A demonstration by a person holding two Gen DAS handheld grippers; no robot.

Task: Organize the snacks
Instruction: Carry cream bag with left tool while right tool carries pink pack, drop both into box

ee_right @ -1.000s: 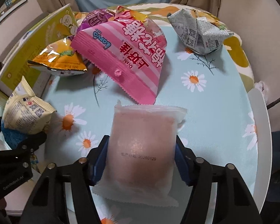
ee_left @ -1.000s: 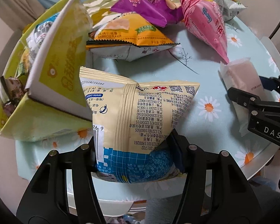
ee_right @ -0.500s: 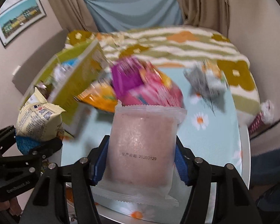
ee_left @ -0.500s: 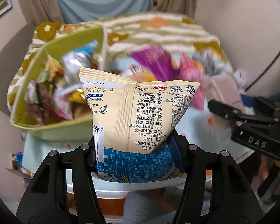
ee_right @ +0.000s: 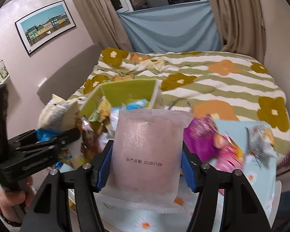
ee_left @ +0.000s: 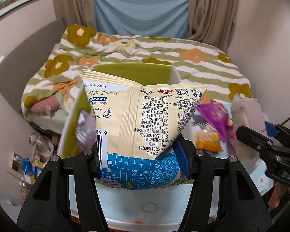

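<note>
Hidden or unclear: the green snack box (ee_left: 133,71) stood largely behind my cream-and-blue chip bag (ee_left: 143,127) in the left wrist view, only its far wall and one side wall showing; its contents read as blurred wrappers in the right wrist view. The purple bag (ee_right: 199,139), the pink bag (ee_right: 228,160) and the grey crumpled packet (ee_right: 261,141) on the daisy-print table (ee_right: 264,177) were smeared beyond reading. The bottom seam of my frosted pink pouch (ee_right: 147,154) ran down between the fingers, near the camera. Item one: chip bag, clamped low across its blue base by my left gripper (ee_left: 143,162), standing upright with its long axis vertical and its top seam uppermost, printed back panel toward the camera, raised before the box above the white table edge. Item two: frosted pink pouch, clamped at mid-height by my right gripper (ee_right: 145,166), upright, long axis vertical, date stamp facing the camera, held just right of the box and above the table. Pose: both grippers pointed forward toward the striped floral bedspread (ee_right: 212,81), side by side, each visible at the margin of the other's view; my left hand (ee_right: 11,195) wrapped the handle at the lower frame edge.
</note>
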